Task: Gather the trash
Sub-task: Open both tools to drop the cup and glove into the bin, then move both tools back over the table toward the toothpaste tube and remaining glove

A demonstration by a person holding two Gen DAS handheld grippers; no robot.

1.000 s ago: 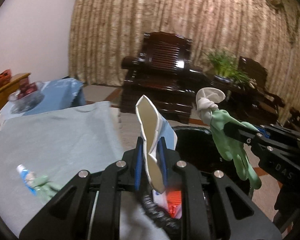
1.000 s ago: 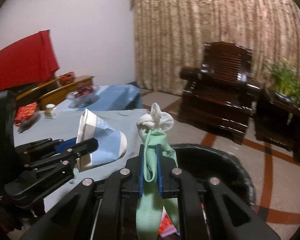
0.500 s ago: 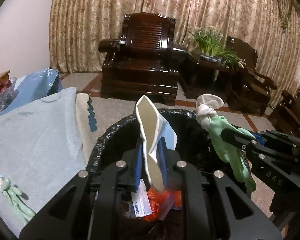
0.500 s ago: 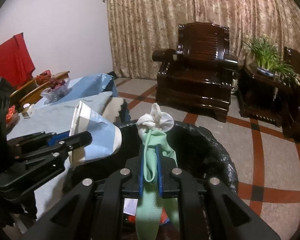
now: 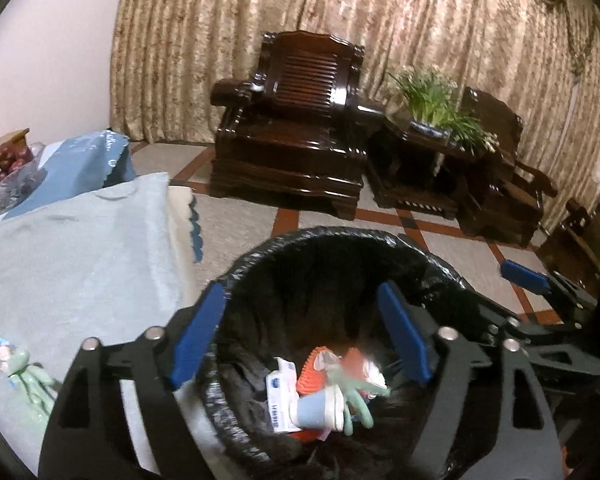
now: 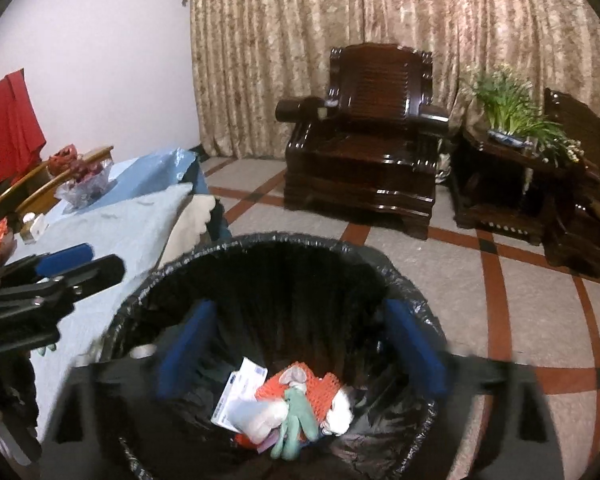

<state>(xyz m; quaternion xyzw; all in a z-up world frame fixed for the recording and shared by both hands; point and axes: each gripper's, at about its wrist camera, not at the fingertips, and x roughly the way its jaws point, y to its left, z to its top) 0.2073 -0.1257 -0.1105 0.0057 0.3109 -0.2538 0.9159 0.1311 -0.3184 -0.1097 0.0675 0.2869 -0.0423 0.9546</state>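
A bin lined with a black bag (image 5: pixel 340 240) (image 6: pixel 260 244) stands on the floor beside the table. Both grippers hover over its mouth. My left gripper (image 5: pixel 300 336) is open and empty. My right gripper (image 6: pixel 300 350) is open and empty. In the bin lie a blue and white paper cup (image 5: pixel 320 406) (image 6: pixel 260 420), a green glove (image 5: pixel 356 396) (image 6: pixel 296 420), red packaging (image 6: pixel 320 390) and a white packet (image 6: pixel 240 392). Another green glove with a small tube (image 5: pixel 20 372) lies on the table's light blue cloth.
The table with the light blue cloth (image 5: pixel 72 248) (image 6: pixel 132 224) is left of the bin. A dark wooden armchair (image 5: pixel 300 136) (image 6: pixel 364 136), a side table with a plant (image 5: pixel 436 104) and a curtain stand behind. A bowl of fruit (image 6: pixel 84 180) sits at the table's far end.
Both grippers have opened. The paper cup has dropped from the left one and the green glove from the right one; both now lie in the bin.
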